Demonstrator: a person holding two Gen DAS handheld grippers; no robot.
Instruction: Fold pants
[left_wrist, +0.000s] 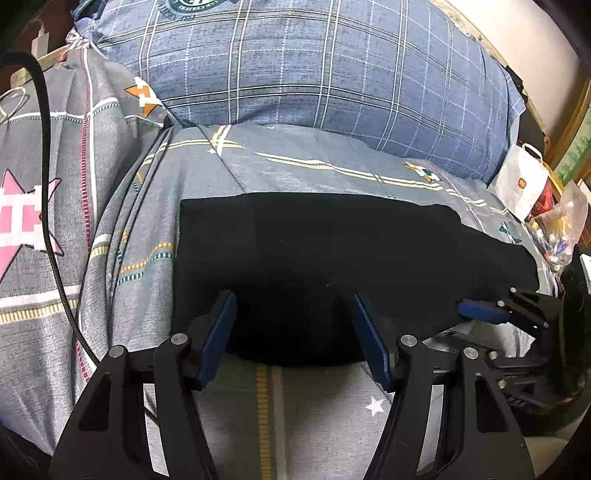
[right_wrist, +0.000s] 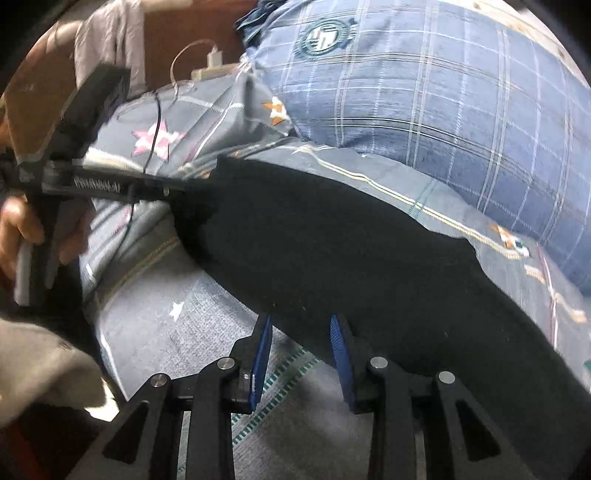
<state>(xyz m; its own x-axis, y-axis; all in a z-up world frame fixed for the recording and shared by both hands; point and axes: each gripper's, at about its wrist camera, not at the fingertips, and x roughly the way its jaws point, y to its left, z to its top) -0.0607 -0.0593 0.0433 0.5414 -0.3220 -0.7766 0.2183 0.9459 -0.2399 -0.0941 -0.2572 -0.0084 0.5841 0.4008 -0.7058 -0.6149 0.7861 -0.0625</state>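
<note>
1. Nearest in the left wrist view, the left gripper (left_wrist: 293, 332) has its jaws spread wide with nothing between them; its blue pads reach over the near edge of the black pants (left_wrist: 332, 258).
2. In the right wrist view, the right gripper (right_wrist: 301, 354) also has its jaws apart, empty, tips at the near edge of the pants (right_wrist: 369, 266). Whether the tips touch the cloth is hard to tell.
3. The pants lie flat on the bed (left_wrist: 266, 406), on a grey patterned sheet. They are so dark that folds, seams and layers cannot be made out; their right end runs out of the right wrist view.
4. At the right edge of the left wrist view the right gripper (left_wrist: 480, 310) shows side-on at the pants' right end, partly cut off.
5. Farther back, a blue checked pillow (left_wrist: 314, 66) sits behind the pants.
6. Far right, a white paper bag (left_wrist: 521, 181) stands by the bed, with blurred clutter next to it.
7. In the right wrist view, the person's hand (right_wrist: 22, 229) holding the left gripper is blurred.
</note>
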